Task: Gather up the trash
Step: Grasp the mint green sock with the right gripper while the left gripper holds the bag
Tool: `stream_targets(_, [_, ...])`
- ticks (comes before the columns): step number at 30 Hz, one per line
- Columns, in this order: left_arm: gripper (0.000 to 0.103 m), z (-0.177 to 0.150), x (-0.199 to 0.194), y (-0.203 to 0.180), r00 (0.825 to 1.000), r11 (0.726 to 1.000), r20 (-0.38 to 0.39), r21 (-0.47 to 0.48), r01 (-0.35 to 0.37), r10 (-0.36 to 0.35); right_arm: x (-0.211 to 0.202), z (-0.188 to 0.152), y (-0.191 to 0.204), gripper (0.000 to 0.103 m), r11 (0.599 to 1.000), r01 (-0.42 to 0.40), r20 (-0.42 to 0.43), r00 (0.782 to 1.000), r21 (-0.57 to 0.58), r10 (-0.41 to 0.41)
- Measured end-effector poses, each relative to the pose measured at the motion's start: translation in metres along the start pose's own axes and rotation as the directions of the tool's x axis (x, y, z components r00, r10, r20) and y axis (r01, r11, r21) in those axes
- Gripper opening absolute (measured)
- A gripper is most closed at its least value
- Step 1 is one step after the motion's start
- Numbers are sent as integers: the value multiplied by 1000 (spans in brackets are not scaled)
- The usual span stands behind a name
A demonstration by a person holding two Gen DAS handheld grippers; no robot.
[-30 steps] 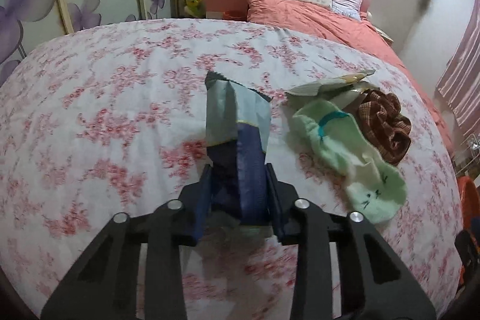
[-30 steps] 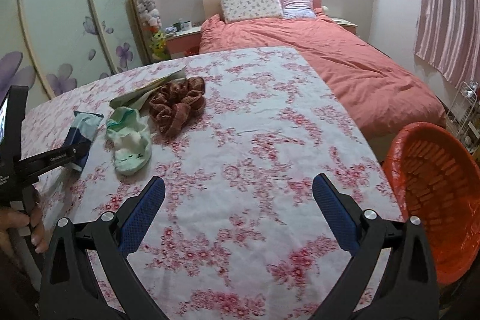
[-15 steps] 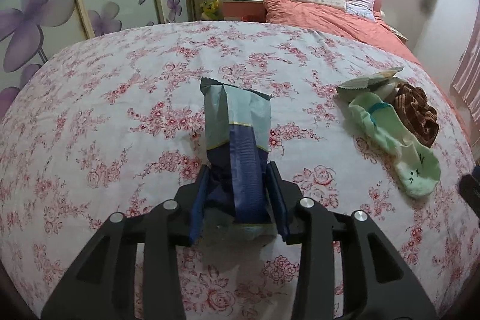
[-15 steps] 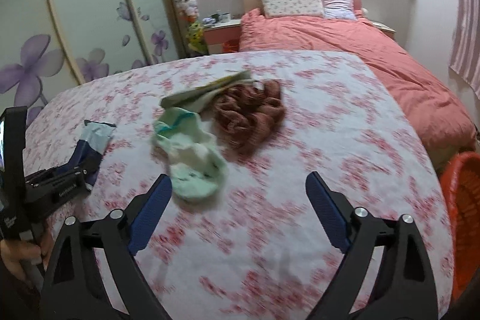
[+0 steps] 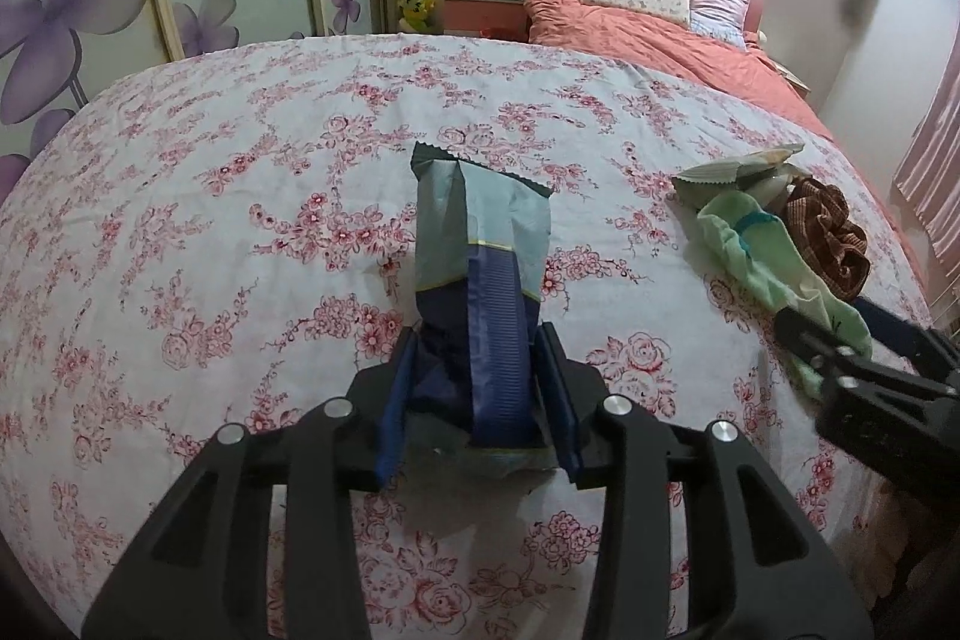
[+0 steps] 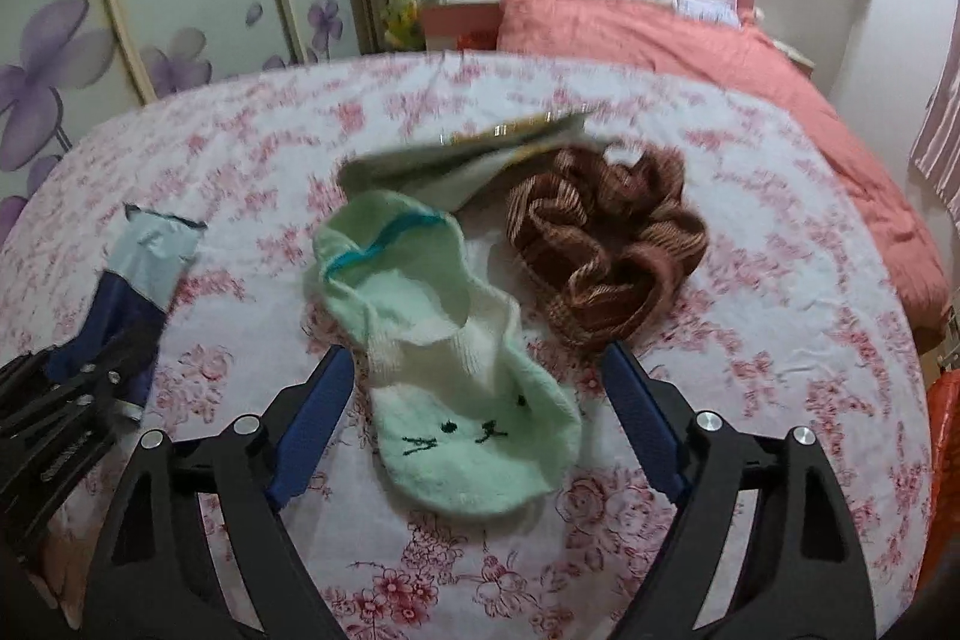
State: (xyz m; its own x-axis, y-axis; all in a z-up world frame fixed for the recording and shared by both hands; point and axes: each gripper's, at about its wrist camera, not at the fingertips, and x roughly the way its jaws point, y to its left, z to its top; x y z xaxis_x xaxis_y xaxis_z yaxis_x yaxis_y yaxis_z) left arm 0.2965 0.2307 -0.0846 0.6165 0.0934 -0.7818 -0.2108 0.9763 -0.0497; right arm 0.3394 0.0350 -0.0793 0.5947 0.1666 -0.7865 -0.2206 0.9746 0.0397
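The left gripper (image 5: 477, 400) clamped the blue wrapper (image 5: 480, 244) between its jaws. The right gripper's (image 6: 477, 412) jaws stood wide apart, holding nothing, with the green sock (image 6: 444, 352) lying between them.

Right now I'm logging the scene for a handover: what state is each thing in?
left gripper: jaws shut on the blue wrapper.
blue wrapper: held, crumpled, top end torn open.
right gripper: jaws open wide, either side of the green sock.
green sock: lying flat on the tablecloth, not gripped.
brown scrunchie: bunched, lying beside the sock.
pale wrapper: lying flat behind the sock, partly hidden.
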Motion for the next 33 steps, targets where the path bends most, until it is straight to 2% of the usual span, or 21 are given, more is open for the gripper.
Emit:
stream_targets(1, [40,0,0,0,1000,1000,0,0,0,0,1,0,1,72,1000,9,-8,1000,-3,-9])
stream_targets(2, [40,0,0,0,1000,1000,0,0,-1,1,-1,-1,1,52,1000,3,2,1000,-5,-3])
stream_targets(3, [40,0,0,0,1000,1000,0,0,-1,1,-3,-2,2,39,1000,-16,9,1000,-10,16])
stream_targets(4, [40,0,0,0,1000,1000,0,0,-1,1,-5,-5,2,35,1000,-25,13,1000,-18,26])
stream_targets(6, [40,0,0,0,1000,1000,0,0,-1,1,-9,-10,-1,18,999,-49,16,999,-13,49])
stream_targets(8, [40,0,0,0,1000,1000,0,0,-1,1,-12,-13,-6,13,998,-62,17,998,0,62])
stream_targets(11, [40,0,0,0,1000,1000,0,-1,-1,1,-17,-19,-14,12,998,-63,20,998,11,62])
stream_targets(17, [40,0,0,0,1000,1000,0,-1,-1,1,-30,-32,-39,12,999,-13,34,999,39,12])
stream_targets(22, [40,0,0,0,1000,1000,0,-2,-1,1,-38,-42,-77,11,991,65,41,997,119,-70])
stream_targets(26, [40,0,-1,0,1000,1000,0,3,-4,4,-47,-50,-112,11,967,157,31,986,202,-166])
stream_targets(29, [40,-1,-1,-1,1000,1000,0,10,4,-4,-52,-56,-133,12,964,127,27,990,235,-137])
stream_targets(32, [36,0,-1,-7,1000,999,-1,34,6,-6,-52,-58,-136,13,970,100,35,993,223,-111])
stream_targets(33, [34,0,0,-10,1000,999,-2,40,4,-4,-51,-57,-135,18,971,97,38,993,218,-108])
